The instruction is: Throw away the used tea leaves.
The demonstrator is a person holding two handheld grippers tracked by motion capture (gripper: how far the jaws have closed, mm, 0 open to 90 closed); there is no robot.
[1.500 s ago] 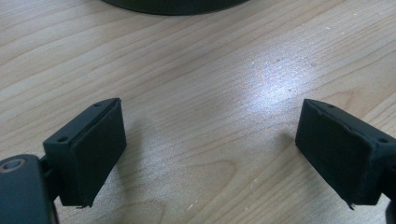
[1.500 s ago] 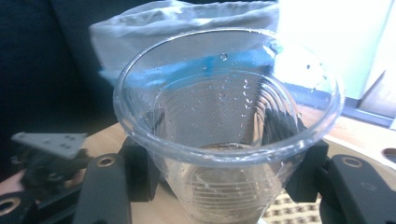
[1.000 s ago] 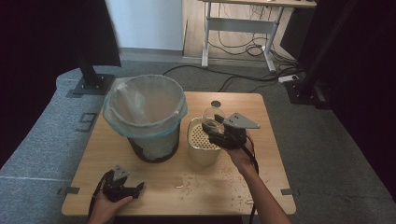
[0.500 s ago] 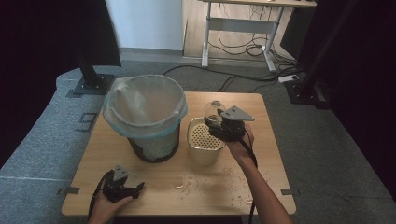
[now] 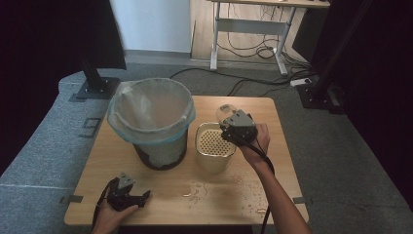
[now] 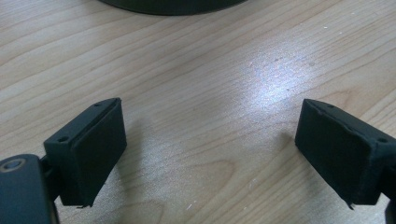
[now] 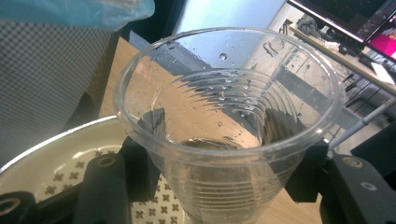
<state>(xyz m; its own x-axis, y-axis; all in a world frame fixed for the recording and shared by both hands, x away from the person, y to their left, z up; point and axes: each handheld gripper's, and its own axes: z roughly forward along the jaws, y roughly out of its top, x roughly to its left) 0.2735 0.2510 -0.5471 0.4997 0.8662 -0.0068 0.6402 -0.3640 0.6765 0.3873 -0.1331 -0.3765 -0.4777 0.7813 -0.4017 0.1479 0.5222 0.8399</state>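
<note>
So, nearest the person, the left gripper [image 5: 127, 193] is parked flat on the front-left corner of the wooden table [image 5: 160, 204], jaws spread wide with only bare wood seen between them in the left gripper view. Just past it, a patch of spilled droplets [image 5: 197, 187] is seen on the wood.

Further in, the clear plastic cup [image 7: 224, 126] is clamped by its lower wall in the right gripper [image 5: 234, 127]. It's see-through and ribbed, water beads are stuck to the inside wall, and no pool of liquid can be made out at the bottom. It's held right over the far-right rim of the cream strainer pot [image 5: 214, 146], mouth aimed away from the gripper.

Counted up: one cup, one perforated pot, one mesh bin [image 5: 151, 124] lined with a bluish bag, two grippers.

Compared with a second ago, the cup and right hand have been shifted slightly toward the table's far edge and turned; the left gripper hasn't budged.
</note>
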